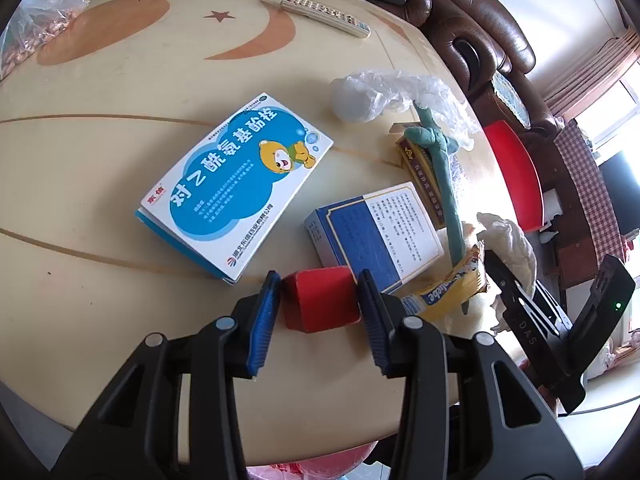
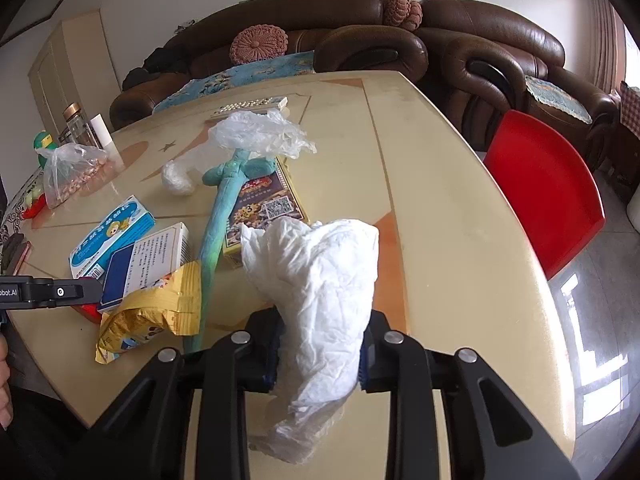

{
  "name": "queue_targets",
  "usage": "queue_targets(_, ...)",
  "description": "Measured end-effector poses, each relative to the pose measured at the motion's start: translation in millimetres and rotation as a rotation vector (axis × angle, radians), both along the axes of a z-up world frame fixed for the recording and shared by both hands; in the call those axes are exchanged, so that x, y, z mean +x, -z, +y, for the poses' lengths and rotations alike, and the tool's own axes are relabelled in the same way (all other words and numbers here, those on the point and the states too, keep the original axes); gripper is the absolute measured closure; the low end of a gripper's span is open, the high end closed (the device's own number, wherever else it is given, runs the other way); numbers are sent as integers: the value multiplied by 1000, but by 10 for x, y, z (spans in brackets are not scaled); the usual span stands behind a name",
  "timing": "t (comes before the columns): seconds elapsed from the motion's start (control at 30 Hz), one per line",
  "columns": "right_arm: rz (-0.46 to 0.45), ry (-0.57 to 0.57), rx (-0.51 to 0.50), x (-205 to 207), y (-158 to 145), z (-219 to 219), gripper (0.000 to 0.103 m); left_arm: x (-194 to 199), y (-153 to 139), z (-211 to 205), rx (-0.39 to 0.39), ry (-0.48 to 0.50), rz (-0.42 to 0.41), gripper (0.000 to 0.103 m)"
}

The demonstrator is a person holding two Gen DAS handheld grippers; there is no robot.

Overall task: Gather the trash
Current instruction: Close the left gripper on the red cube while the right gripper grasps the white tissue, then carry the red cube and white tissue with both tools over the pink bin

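My left gripper (image 1: 318,300) is shut on a small red box (image 1: 320,298) at the table's near edge. My right gripper (image 2: 320,344) is shut on a crumpled white plastic bag (image 2: 316,280), also seen in the left wrist view (image 1: 510,248). On the table lie a yellow snack wrapper (image 2: 152,316), a blue-and-white medicine box (image 1: 236,184), a dark-blue box (image 1: 376,232), a brown-and-gold box (image 2: 266,204), a twisted teal strip (image 2: 218,224) and clear plastic wrap (image 2: 260,132).
A beige round table (image 2: 460,200) holds a remote (image 1: 324,14), a bag of nuts (image 2: 72,172) and bottles (image 2: 78,122) at the far left. A red chair (image 2: 548,192) and brown sofas (image 2: 480,40) stand beyond the table.
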State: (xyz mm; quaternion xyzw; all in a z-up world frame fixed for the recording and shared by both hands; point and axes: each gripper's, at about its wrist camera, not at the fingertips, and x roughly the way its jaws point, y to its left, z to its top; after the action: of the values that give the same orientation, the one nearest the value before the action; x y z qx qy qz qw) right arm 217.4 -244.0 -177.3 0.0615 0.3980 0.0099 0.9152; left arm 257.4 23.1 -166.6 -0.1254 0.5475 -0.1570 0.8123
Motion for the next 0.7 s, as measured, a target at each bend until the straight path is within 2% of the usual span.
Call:
queue_targets(0.3, -31, 3, -33, -45, -75, 33, 78, -66, -52, -36, 47, 25, -44, 68)
queue_targets(0.7, -41, 25, -15, -50, -93, -2, 77, -187, -164, -61, 99, 55, -112, 70)
